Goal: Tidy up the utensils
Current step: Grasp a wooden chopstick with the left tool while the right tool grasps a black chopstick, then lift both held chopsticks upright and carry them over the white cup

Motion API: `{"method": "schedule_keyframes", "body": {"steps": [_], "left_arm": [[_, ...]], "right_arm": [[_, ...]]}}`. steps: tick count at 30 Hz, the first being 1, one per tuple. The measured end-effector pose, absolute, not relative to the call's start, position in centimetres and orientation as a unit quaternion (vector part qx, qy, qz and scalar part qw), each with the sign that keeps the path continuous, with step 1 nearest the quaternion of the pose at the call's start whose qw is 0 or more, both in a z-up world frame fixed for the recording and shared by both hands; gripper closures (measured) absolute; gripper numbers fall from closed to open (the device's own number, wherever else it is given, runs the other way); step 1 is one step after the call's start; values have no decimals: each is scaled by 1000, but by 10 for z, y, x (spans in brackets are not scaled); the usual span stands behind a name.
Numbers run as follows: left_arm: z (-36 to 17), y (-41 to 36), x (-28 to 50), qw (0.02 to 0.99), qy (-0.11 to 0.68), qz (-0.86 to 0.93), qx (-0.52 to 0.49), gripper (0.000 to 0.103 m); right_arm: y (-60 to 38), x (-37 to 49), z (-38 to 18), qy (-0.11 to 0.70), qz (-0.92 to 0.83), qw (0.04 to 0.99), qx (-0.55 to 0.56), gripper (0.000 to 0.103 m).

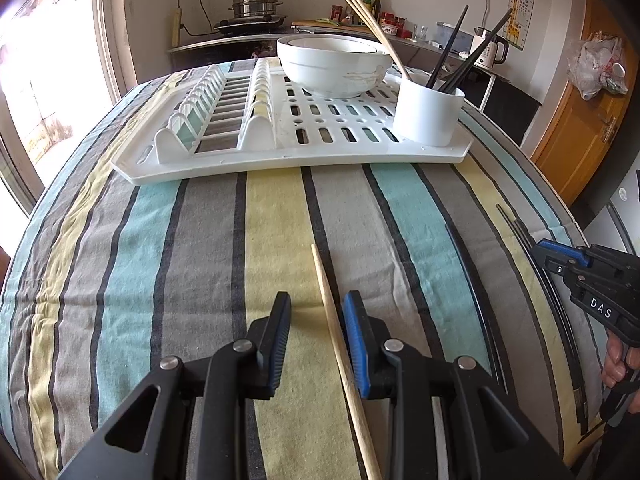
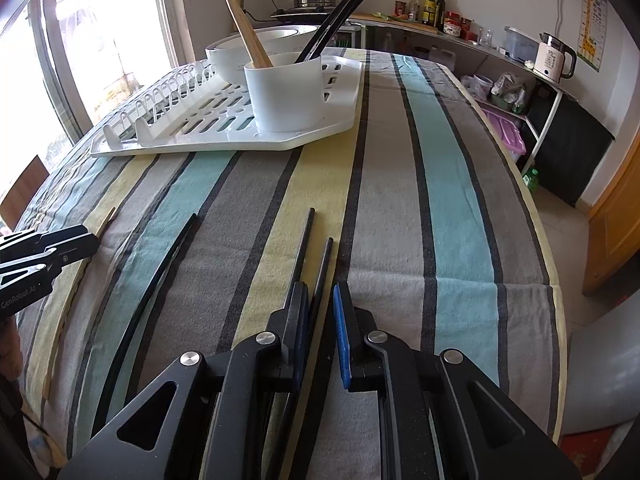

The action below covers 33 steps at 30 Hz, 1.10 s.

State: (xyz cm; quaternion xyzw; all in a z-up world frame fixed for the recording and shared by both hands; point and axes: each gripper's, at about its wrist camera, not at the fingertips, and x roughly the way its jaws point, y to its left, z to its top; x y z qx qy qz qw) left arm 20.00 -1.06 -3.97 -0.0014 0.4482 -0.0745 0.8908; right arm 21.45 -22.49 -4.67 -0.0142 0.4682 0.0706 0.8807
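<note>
A wooden chopstick (image 1: 340,352) lies on the striped cloth between the open jaws of my left gripper (image 1: 318,322), close to the right finger. It also shows in the right wrist view (image 2: 76,276). My right gripper (image 2: 320,312) is open around two black chopsticks (image 2: 316,264) lying on the cloth. A third black chopstick (image 2: 156,280) lies to their left. A white cup (image 1: 428,110) on the drying rack (image 1: 280,148) holds wooden and black chopsticks; it also shows in the right wrist view (image 2: 284,92).
White bowls (image 1: 332,64) are stacked on the rack behind the cup. The table's right edge (image 2: 556,280) drops to the floor. A counter with a steamer pot (image 1: 256,2), bottles and a kettle (image 2: 554,58) runs along the back wall.
</note>
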Motion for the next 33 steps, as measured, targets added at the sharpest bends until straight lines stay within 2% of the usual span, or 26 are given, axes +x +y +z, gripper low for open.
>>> {"method": "schedule_keyframes", "body": {"steps": [10,11,15,16,25,33], "left_arm": [[-42,-25,218,891,447,-64,40,74],[-43,-27,218,893,444,-63,46,77],[-43,-32,218,892,444,-76,46,94],[-42,-33,218,891,444,-79,49,96],[-29,-33,216,894,435,-96,44,98],[22,-27,206,915,384,-119,24,98]], "right_arm": [[-222,223,-47,478,73,875,-23,92],[-222,223,-47,478,75,875,-21,96],[-222,224,-47,477,77,875,-18,97],[-223,224,-47,477,79,875,-14,97],[-238,217,-22,437,87,895,29,98],[-247,207,32,367,82,925,45,98]]}}
